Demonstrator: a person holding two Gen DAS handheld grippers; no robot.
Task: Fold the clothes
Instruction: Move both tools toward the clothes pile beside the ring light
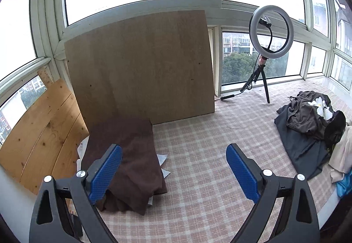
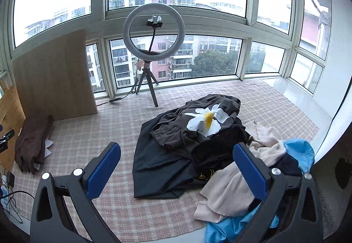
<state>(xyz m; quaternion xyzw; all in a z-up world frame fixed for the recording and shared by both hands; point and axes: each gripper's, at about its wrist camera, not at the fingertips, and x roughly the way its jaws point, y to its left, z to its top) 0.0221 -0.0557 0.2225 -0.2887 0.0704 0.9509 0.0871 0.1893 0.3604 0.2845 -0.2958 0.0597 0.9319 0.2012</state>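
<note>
One ring light (image 2: 153, 31) — two boards (image 1: 140, 64)

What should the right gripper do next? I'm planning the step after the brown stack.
Probably reach the right gripper forward onto the flower-print shirt topping the unfolded pile and pinch an edge. Both grippers, the left gripper too, are open and empty, and the folded brown garment already lies flat beside the wooden board.

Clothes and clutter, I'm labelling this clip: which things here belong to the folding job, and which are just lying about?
Job: folded brown garment; unfolded pile; left claw and right claw, both open.

Lying about: ring light; leaning board; plank; checked cloth.
</note>
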